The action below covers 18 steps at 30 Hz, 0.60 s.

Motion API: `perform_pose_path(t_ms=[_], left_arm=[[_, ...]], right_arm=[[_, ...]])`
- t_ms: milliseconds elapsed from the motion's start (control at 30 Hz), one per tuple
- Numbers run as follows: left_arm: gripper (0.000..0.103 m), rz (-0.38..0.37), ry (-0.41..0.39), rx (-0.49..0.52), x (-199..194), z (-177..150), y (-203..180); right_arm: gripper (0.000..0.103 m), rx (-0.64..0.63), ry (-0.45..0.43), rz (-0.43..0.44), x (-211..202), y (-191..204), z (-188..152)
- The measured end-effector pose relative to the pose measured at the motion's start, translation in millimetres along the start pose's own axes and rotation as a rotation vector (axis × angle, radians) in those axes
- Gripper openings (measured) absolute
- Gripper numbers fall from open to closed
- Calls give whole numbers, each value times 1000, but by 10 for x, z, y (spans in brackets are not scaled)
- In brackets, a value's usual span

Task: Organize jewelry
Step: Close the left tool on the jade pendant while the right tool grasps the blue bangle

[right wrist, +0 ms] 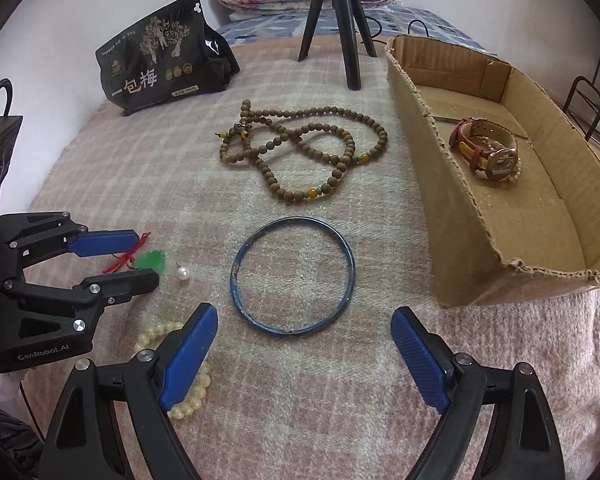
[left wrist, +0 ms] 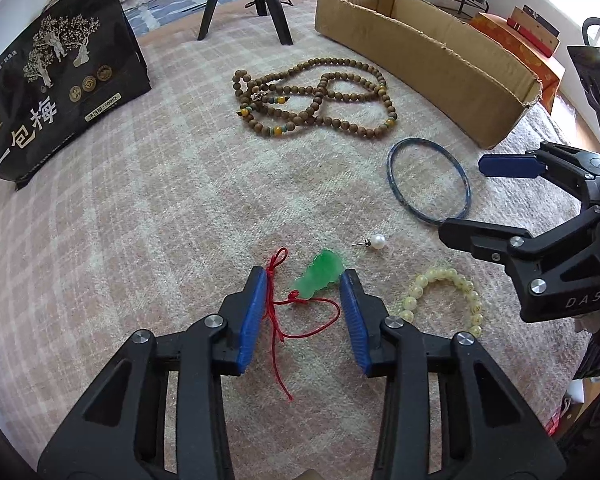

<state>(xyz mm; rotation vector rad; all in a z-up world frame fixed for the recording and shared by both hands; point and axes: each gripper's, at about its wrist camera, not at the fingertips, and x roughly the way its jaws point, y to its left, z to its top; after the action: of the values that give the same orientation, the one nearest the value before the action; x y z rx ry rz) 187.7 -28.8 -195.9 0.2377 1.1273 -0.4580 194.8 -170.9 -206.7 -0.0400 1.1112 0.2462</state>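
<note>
My left gripper [left wrist: 305, 280] is open, low over the blanket, with a green jade pendant [left wrist: 318, 275] on a red cord [left wrist: 278, 320] between its jaws; the cord touches the left pad. It also shows in the right wrist view [right wrist: 140, 258]. My right gripper [right wrist: 304, 332] is wide open and empty, just short of a blue bangle [right wrist: 294, 276]. A pearl stud [left wrist: 378, 239], a yellow bead bracelet [left wrist: 444, 298] and a long brown bead necklace [left wrist: 312, 96] lie on the blanket. A watch [right wrist: 486, 152] lies in the cardboard box [right wrist: 432, 168].
A black snack bag [left wrist: 60, 80] stands at the back left. A black tripod [right wrist: 336, 24] stands behind the necklace. Folded quilts lie beyond. The blanket's right edge falls away near the box.
</note>
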Motion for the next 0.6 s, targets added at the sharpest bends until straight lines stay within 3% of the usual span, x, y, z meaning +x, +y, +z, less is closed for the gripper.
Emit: perform_pose_path(t_ms=[133, 333, 600], left_arm=[[24, 18, 1, -4, 7, 4, 6], [15, 26, 0, -13, 9, 8, 7], [12, 27, -3, -25, 11, 11, 16]], right_arm=[[91, 9, -6, -10, 39, 9, 19], [93, -17, -4, -45, 119, 70, 31], [92, -35, -8, -107, 192, 144, 72]])
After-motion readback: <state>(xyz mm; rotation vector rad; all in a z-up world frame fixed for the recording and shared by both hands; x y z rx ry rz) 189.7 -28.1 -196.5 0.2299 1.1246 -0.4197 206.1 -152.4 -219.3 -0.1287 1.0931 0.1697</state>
